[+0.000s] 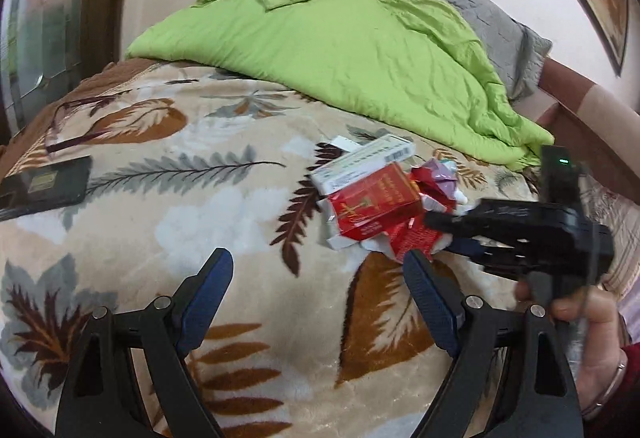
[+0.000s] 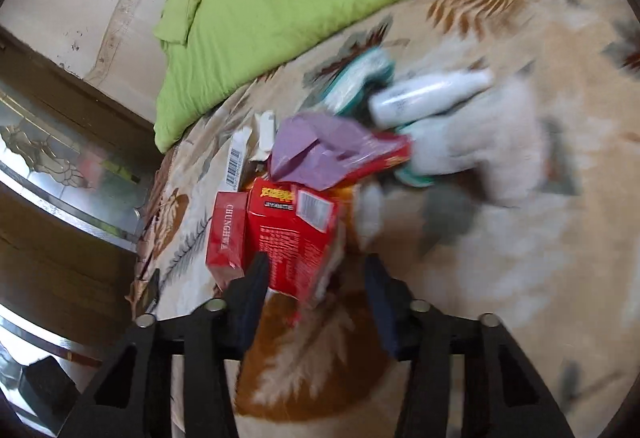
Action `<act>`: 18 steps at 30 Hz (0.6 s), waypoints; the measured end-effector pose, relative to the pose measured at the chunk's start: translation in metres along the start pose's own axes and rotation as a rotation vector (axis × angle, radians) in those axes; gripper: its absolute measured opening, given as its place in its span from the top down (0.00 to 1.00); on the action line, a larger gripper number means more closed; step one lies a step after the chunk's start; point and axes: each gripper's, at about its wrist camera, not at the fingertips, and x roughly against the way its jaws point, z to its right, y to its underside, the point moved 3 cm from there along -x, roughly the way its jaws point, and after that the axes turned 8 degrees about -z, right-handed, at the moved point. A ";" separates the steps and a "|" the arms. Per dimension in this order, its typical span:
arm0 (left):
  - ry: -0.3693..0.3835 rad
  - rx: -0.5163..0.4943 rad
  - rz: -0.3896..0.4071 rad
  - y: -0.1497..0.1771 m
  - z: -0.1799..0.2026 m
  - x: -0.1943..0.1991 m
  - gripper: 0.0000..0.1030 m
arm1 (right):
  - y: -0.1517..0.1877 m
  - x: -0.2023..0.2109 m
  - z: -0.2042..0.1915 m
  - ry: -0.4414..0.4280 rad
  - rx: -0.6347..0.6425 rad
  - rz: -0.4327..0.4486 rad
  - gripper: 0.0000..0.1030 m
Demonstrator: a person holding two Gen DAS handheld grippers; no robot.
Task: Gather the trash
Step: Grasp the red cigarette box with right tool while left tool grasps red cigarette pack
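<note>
Though blurred, "CHUNGHWA" on red pack.

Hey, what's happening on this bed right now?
A person is clearing trash off a leaf-patterned blanket with a gripper in each hand. The right gripper is at a pile of litter, its jaws on either side of a red box but not clearly pressing it. A red cigarette pack, purple wrapper and white bottle lie around it. The left gripper hangs open and empty just short of the pile. A green quilt lies behind.
</note>
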 end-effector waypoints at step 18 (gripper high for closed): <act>0.085 -0.135 -0.080 -0.048 0.039 -0.074 0.16 | 0.067 0.123 0.020 0.027 0.162 0.208 0.96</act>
